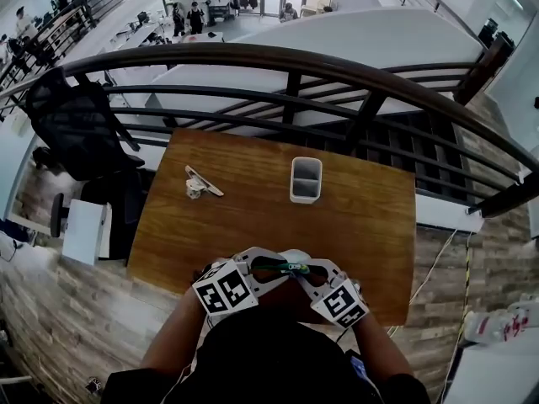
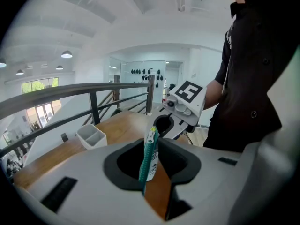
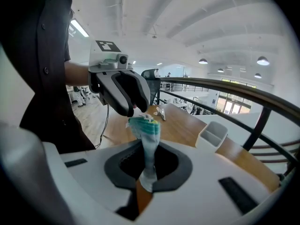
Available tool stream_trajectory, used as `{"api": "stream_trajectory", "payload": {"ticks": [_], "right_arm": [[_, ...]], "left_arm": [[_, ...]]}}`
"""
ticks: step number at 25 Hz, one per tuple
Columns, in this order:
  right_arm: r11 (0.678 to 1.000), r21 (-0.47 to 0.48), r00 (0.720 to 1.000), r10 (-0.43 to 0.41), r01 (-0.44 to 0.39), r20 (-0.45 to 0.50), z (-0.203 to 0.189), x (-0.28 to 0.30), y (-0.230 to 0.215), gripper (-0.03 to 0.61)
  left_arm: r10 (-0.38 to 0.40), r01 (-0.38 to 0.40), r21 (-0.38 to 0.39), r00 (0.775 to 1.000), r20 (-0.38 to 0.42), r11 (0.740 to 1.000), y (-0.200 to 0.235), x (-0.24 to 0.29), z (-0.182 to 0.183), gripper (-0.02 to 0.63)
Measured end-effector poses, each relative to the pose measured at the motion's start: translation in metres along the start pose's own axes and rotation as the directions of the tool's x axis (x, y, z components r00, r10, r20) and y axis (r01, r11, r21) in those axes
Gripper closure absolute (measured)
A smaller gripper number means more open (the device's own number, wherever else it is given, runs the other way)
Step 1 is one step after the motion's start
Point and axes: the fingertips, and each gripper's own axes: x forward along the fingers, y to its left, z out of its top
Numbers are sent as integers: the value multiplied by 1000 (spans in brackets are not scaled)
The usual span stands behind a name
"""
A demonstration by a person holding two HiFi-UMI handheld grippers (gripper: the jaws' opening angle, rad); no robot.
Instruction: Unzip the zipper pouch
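The zipper pouch hangs between both grippers above the near edge of the wooden table. Its teal zipper band runs edge-on into my left gripper, whose jaws are shut on it; a yellow-green tip shows at the band's top. My right gripper is shut on the pale cloth end of the pouch, which bunches up teal at the top. The two grippers face each other closely: the left gripper sits at the pouch's far end in the right gripper view, and the right gripper just beyond the zipper in the left gripper view.
A white two-compartment holder stands mid-table towards the far edge. A small white and tan object lies at the far left. A dark curved railing runs behind the table, and a black office chair stands to its left.
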Motion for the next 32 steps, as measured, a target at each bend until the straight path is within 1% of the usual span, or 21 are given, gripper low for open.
{"api": "stream_trajectory", "payload": {"ticks": [3,7,11,15,17,18,20,22,23,24,28,30,32], "right_arm": [[1000,-6,1000,3,-3,-2,1,0,2,571],[1000,-9,1000,2,-2,-5,1,2,3,571],[1000,-31,1000,-2,1,-10,1,1,2,572],[999,-46,1000,-7,6,-16,1,1,2,572],[999,-44,1000,-7,6,-17,1,3,2,572],[999,-47,1000,-7,7,-19,0,2,2,572],[998,-69,1000,-8,6,-27,-1,1,1,572],[994,-105,999,-8,4,-38,-1,0,2,572],[993,-121,999,-9,4,-41,-1,0,3,572],[991,-131,999,-8,3,-42,0,2,3,572],[989,-149,999,3,-9,-45,1,6,7,572],[987,-160,999,7,-15,-50,1,8,10,572],[986,-164,998,10,-18,-55,-1,7,11,572]], "left_arm": [[-43,42,-40,999,-22,998,-4,3,-1,515],[-80,77,-113,997,-22,991,-2,5,-3,515],[-110,105,-204,994,-17,973,0,9,-4,515],[-128,113,-240,991,-46,964,-1,15,-8,517],[-146,131,-289,989,-32,948,-1,15,-8,517],[-157,142,-323,987,-21,936,-1,15,-7,517],[-175,159,-404,985,-1,901,-1,15,-6,517],[-176,159,-476,984,9,865,1,15,-5,523],[-169,151,-498,986,8,854,3,15,-5,528],[-162,142,-509,987,4,849,4,14,-5,532],[-152,122,-506,988,-20,854,0,9,-6,543],[-151,126,-525,988,-5,842,-3,7,-5,546],[-145,134,-562,989,25,816,-5,6,-2,548]]}}
